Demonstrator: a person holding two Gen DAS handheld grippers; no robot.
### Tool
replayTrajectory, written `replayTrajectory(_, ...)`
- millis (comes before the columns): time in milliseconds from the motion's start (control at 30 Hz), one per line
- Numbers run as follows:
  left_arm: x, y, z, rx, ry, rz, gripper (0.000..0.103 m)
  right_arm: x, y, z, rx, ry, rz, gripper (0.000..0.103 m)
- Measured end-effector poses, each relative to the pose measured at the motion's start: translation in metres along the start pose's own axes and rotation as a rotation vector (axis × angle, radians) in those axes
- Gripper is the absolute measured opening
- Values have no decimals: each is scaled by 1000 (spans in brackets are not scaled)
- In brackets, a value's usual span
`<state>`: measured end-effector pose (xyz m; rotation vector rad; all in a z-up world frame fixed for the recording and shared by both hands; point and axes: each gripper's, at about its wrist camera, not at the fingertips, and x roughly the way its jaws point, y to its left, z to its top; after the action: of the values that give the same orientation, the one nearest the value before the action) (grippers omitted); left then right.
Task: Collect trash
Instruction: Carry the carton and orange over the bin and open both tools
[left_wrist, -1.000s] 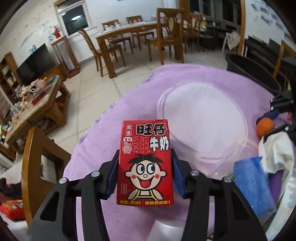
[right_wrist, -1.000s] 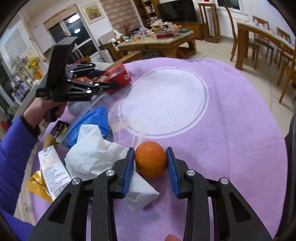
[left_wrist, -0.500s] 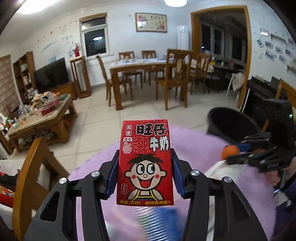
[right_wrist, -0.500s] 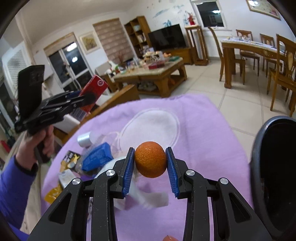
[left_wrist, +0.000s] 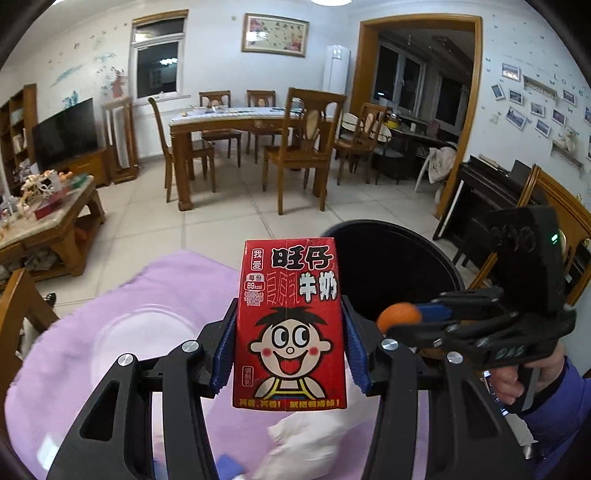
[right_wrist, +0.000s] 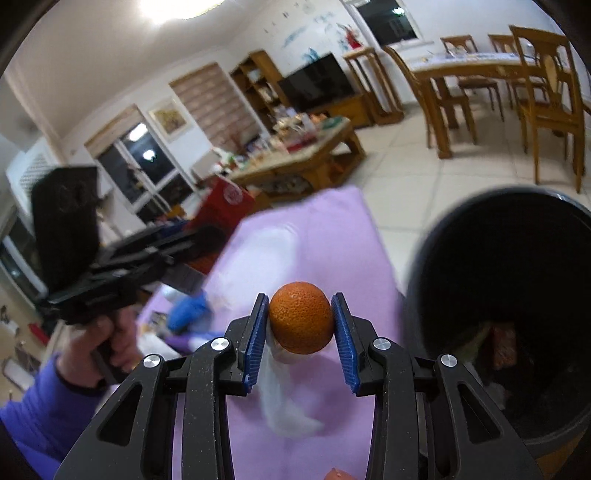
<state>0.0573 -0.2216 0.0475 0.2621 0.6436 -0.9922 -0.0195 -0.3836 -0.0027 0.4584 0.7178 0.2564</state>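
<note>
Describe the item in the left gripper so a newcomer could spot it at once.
Start at the purple-covered table, with the black trash bin beyond its edge. Over the cloth, the left gripper clamps a red milk carton upright. Its cartoon face and Chinese lettering separate it from the plain orange in the right gripper.

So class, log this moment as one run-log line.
left gripper: shut on milk carton | right gripper: shut on orange | black bin: nearby, nothing dropped yet
</note>
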Motion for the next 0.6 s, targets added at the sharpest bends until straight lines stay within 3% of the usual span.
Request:
replayTrajectory(167, 10, -10, -1, -11, 7, -11, 50, 21, -8, -28, -28, 82, 27, 37)
replayTrajectory(367, 4, -14, 1, -2, -4, 7, 50, 40, 40, -46, -194, 89, 50, 40)
replayTrajectory(467, -2, -17, -1, -13, -14, 8, 50, 50, 61, -54, -282, 108, -3, 49)
replayTrajectory(600, -9, -9, -7, -21, -19, 15, 50, 55, 72, -63, -337, 110, -49, 50)
